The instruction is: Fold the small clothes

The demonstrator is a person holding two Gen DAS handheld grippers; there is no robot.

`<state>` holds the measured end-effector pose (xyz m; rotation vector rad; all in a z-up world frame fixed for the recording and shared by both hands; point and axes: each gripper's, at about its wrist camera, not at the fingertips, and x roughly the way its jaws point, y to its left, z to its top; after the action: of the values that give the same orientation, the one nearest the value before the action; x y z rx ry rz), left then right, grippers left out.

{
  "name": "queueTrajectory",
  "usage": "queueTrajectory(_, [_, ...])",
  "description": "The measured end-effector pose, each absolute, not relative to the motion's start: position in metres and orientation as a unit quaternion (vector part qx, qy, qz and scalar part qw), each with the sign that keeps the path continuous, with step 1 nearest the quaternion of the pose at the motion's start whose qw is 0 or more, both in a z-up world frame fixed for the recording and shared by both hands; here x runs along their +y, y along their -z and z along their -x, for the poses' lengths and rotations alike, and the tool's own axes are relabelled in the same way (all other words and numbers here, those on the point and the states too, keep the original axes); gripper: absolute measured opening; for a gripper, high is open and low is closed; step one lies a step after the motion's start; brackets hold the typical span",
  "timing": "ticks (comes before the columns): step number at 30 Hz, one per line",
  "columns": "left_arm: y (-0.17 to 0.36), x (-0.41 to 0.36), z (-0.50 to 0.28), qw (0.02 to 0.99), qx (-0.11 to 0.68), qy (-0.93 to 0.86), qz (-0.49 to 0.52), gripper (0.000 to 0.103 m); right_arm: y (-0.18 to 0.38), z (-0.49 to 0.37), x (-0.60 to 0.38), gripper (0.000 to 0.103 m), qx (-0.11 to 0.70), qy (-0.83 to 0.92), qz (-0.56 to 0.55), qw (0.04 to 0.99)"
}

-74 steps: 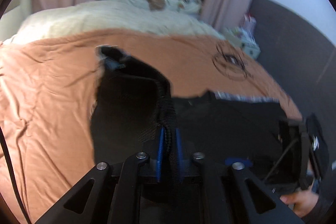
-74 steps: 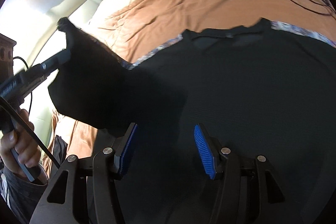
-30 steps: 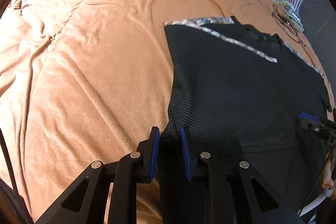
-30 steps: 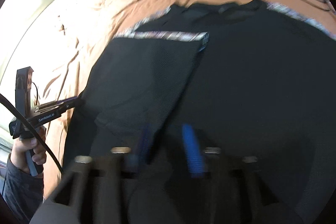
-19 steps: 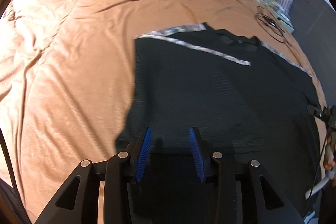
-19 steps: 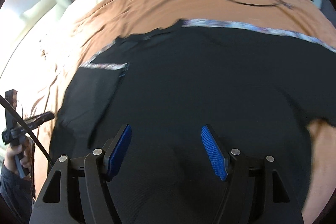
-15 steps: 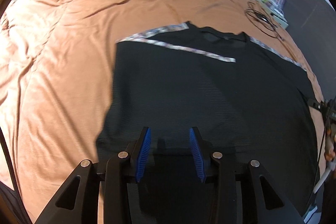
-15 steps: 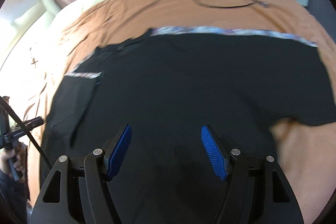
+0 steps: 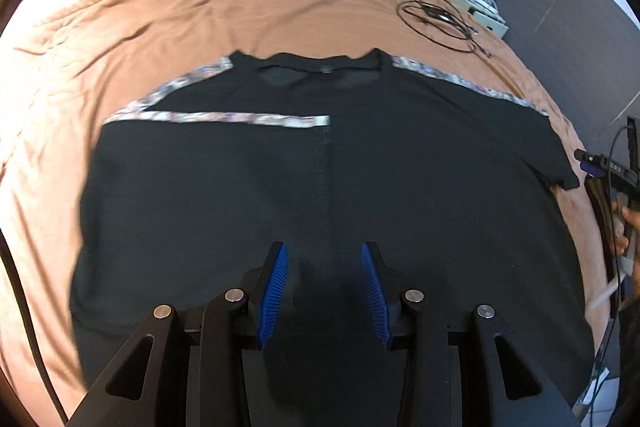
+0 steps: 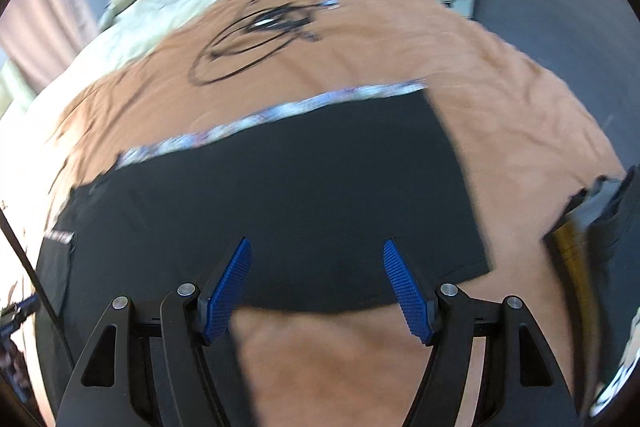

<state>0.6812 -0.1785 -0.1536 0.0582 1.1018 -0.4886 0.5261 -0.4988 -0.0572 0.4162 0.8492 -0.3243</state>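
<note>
There is one black shirt (image 9: 400,163), and it lies flat on the brown blanket (image 9: 200,11) of the bed. It has patterned strips on the shoulders. Its left sleeve (image 9: 216,147) is folded in over the chest, and the right sleeve (image 10: 420,187) is spread out to the side. One coil of black cable (image 9: 440,19) rests on the blanket beyond the collar, apart from the shirt.

There are two hand-held grippers. The left hand-held gripper (image 9: 324,267) hangs over the lower middle of the shirt, jaws apart and nothing between them. The right hand-held gripper (image 10: 318,267) hangs over the bottom edge of the right sleeve, jaws wide apart and also empty.

A second ago the left jaws stood almost closed at the left edge of the shirt; now they are wider and stand above the middle. The right one was over the body of the shirt before, and now the sleeve and bare blanket are under it.

I can read no brand or writing; the pictures are blurred.
</note>
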Motion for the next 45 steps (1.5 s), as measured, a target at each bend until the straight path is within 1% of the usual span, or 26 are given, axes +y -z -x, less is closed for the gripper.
queueTrajectory(2, [0.158, -0.191, -0.683, 0.821, 0.518, 0.238, -0.027, 0.040, 0.059, -0.525, -0.510, 0.067, 0.407, 0.177, -0.196, 0.875])
queueTrajectory(4, [0.160, -0.202, -0.683, 0.821, 0.517, 0.240, -0.033, 0.040, 0.063, -0.529, -0.522, 0.064, 0.409, 0.194, -0.191, 0.871])
queueTrajectory(7, [0.167, -0.217, -0.687, 0.817, 0.519, 0.246, -0.043, 0.040, 0.070, -0.536, -0.538, 0.064, 0.411, 0.210, -0.189, 0.867])
queueTrajectory(11, [0.177, -0.229, -0.692, 0.817, 0.518, 0.249, -0.047, 0.040, 0.088, -0.547, -0.560, 0.064, 0.410, 0.224, -0.223, 0.856])
queueTrajectory(13, [0.181, -0.234, -0.695, 0.817, 0.519, 0.247, -0.046, 0.040, 0.099, -0.551, -0.563, 0.057, 0.409, 0.215, -0.244, 0.853])
queueTrajectory(15, [0.184, -0.239, -0.697, 0.818, 0.519, 0.245, -0.044, 0.040, 0.105, -0.556, -0.566, 0.055, 0.412, 0.219, -0.239, 0.851])
queueTrajectory(17, [0.188, -0.245, -0.699, 0.818, 0.520, 0.243, -0.046, 0.040, 0.107, -0.560, -0.562, 0.051, 0.409, 0.223, -0.224, 0.856])
queueTrajectory(18, [0.189, -0.246, -0.700, 0.818, 0.520, 0.243, -0.046, 0.040, 0.107, -0.563, -0.562, 0.041, 0.410, 0.226, -0.219, 0.856])
queueTrajectory(19, [0.190, -0.248, -0.700, 0.817, 0.521, 0.243, -0.046, 0.040, 0.107, -0.565, -0.562, 0.021, 0.412, 0.230, -0.213, 0.856])
queueTrajectory(21, [0.192, -0.253, -0.700, 0.817, 0.520, 0.243, -0.047, 0.040, 0.104, -0.567, -0.562, 0.002, 0.413, 0.230, -0.205, 0.857])
queueTrajectory(25, [0.193, -0.259, -0.698, 0.817, 0.517, 0.249, -0.051, 0.040, 0.086, -0.568, -0.551, 0.001, 0.403, 0.197, -0.189, 0.874])
queueTrajectory(29, [0.187, -0.258, -0.694, 0.820, 0.512, 0.250, -0.056, 0.040, 0.067, -0.563, -0.547, 0.001, 0.390, 0.171, -0.205, 0.881])
queueTrajectory(33, [0.175, -0.253, -0.692, 0.823, 0.505, 0.257, -0.049, 0.040, 0.032, -0.556, -0.529, 0.001, 0.365, 0.139, -0.203, 0.898])
queueTrajectory(39, [0.156, -0.228, -0.693, 0.832, 0.494, 0.252, -0.027, 0.040, -0.018, -0.560, -0.482, 0.001, 0.343, 0.094, -0.182, 0.916])
queueTrajectory(45, [0.149, -0.196, -0.696, 0.839, 0.491, 0.235, -0.013, 0.040, -0.039, -0.570, -0.434, 0.001, 0.339, 0.046, -0.170, 0.924])
